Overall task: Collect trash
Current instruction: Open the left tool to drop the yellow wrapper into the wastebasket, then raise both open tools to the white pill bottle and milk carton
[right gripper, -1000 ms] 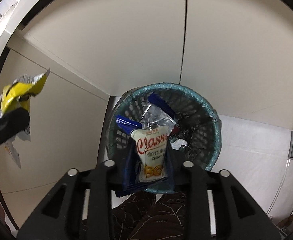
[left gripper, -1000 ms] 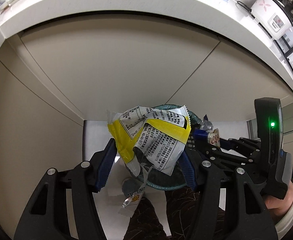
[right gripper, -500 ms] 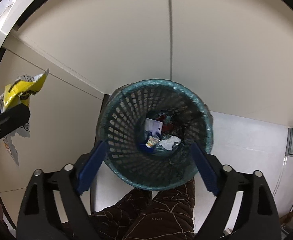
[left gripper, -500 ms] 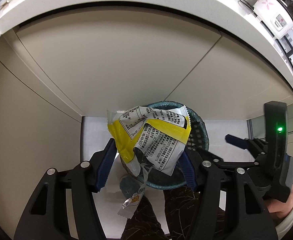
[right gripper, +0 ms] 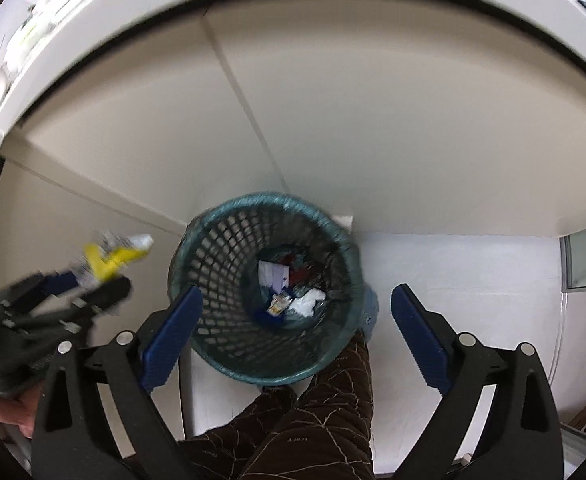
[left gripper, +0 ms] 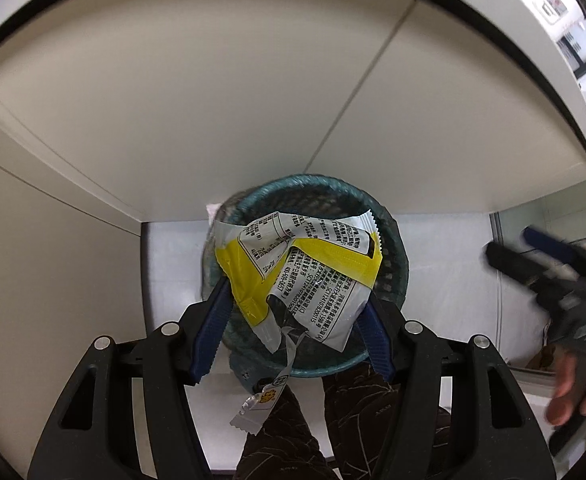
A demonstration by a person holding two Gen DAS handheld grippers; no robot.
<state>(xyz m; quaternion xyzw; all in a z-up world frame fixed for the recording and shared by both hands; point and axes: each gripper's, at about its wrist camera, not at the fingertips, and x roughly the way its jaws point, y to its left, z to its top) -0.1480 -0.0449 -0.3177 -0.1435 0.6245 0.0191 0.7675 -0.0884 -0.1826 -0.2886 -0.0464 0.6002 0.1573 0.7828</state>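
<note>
- Left wrist view: my left gripper (left gripper: 293,304) is pinching a crumpled yellow-and-white wrapper (left gripper: 299,268), its blue pads (left gripper: 213,328) pressed against either side of the bundle; a thin foil strip (left gripper: 267,392) dangles below it.
- Directly beyond my fingertips, under the wrapper, sits the teal mesh bin (left gripper: 389,220), so the load hangs over its mouth, towards the nearer rim rather than dead centre.
- Right wrist view: my right gripper (right gripper: 293,312) is spread wide with nothing between its pads; the jaws have just been opening, and the snack packet (right gripper: 279,304) lies on the bin's floor among other scraps.
- From that side the bin (right gripper: 197,240) lies straight ahead between my fingers, the left gripper (right gripper: 73,292) is off to my left, blurred, and my trouser legs (right gripper: 305,420) are just behind the bin.
- To do the drop well, I judge the left gripper should travel a little further over the bin's middle before letting go, since the crumpled wrapper is broad and light and could catch the rim.
- Opening the jaws fully in one go should free the bundle; the dangling strip may cling to a pad, so a slight shake could be needed.
- I would keep the right gripper out to the side, clear of the fall.
</note>
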